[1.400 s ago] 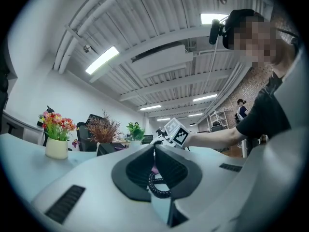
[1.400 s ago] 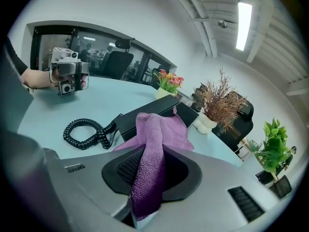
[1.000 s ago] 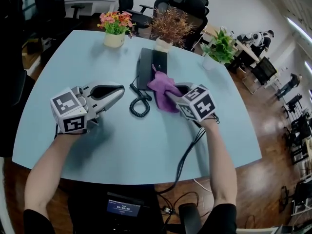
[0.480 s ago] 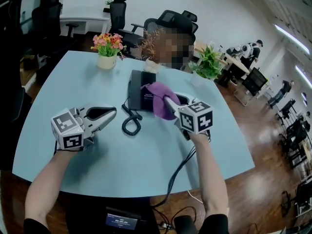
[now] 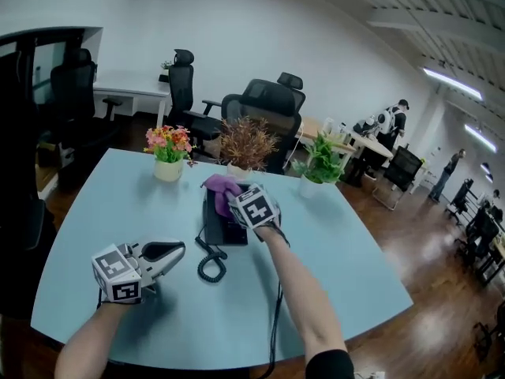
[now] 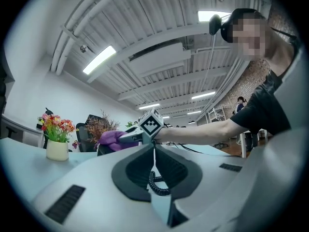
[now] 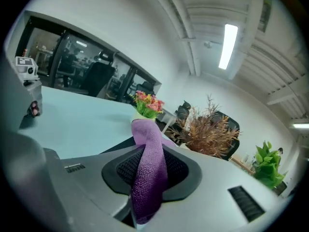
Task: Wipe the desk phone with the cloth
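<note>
Clamping cloth [image 5: 218, 185], right gripper [image 5: 233, 198] sits over far edge of desk phone [image 5: 222, 227].

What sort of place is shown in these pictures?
Most likely an open-plan office: black swivel chairs stand behind the pale blue table, a desk phone lies on it, and more desks with people stand farther back.

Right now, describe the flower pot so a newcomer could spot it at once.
On the pale blue table, three potted plants line the far edge behind the phone. The flower pot is the leftmost, a cream pot. It alone has pink, red and yellow blooms; its neighbours are a dry brown plant and a leafy green plant.
</note>
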Available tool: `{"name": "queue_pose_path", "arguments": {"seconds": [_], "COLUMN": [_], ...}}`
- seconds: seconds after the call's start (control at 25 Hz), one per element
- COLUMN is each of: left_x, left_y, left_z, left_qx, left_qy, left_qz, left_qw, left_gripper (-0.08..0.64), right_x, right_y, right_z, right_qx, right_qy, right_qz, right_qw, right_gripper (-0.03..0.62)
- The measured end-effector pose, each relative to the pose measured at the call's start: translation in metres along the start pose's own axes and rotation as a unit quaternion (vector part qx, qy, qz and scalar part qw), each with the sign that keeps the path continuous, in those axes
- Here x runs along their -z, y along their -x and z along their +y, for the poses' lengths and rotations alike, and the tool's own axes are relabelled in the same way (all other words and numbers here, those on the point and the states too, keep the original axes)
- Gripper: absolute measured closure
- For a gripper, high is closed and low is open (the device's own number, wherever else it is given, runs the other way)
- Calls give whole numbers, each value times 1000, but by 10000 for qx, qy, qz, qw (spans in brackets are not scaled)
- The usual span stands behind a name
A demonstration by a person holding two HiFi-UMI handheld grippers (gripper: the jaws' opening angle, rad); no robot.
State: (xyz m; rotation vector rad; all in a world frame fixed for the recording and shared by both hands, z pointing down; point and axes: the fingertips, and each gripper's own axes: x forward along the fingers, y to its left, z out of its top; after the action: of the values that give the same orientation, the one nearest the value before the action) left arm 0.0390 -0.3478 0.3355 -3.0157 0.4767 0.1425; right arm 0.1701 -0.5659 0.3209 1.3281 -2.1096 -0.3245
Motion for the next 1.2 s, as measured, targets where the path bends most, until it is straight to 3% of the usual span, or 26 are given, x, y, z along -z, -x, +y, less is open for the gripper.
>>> {"name": "queue_pose_path", "arguments": {"seconds": [0.16, 0.36, 0.44, 0.56, 0.68, 0.8, 0.96, 1.08, 1.2], "left_x": [-9, -11, -10, -9, -25, -52, -92, -113, -129], "left_y": [5, 10, 11, 9, 14, 22, 27, 28, 33], "left_z": [7, 3, 0, -7, -21, -43, -83, -127, -168], "left_qx": [3, 71, 77, 80, 68, 25, 67, 217, 351], "left_qy": [-44, -111, -116, -197, -276, -324, -695, -859, -859], "left_qz": [-93, 19, 57, 89, -81, -368, -616, -727, -941], "left_qw": [9999, 9999, 9999, 9997, 9996, 9988, 9957, 9934, 9912], "left_gripper": [546, 546, 546, 546, 546, 546, 546, 546, 546], "right_x": [13, 43, 58, 57, 37, 16, 4, 0, -12], "right_y": [2, 55, 81, 133, 204, 291, 378, 424, 460], "right_z": [41, 117, 126, 116, 95, 80, 69, 71, 76], "right_qx": [-560, -1477, -1508, -1167, -702, -353, -161, -160, -134], "right_qy": [569, 1416, 1514, 1010, -145, -1246, -2208, -2553, -2506], "right_qz": [415, 816, 929, 504, -592, -1852, -3127, -3629, -3952], "right_qw": [9959, 9754, 9725, 9867, 9957, 9741, 9237, 8960, 8837], "right_gripper": [526, 526, 526, 526, 526, 526, 526, 526, 526]}}
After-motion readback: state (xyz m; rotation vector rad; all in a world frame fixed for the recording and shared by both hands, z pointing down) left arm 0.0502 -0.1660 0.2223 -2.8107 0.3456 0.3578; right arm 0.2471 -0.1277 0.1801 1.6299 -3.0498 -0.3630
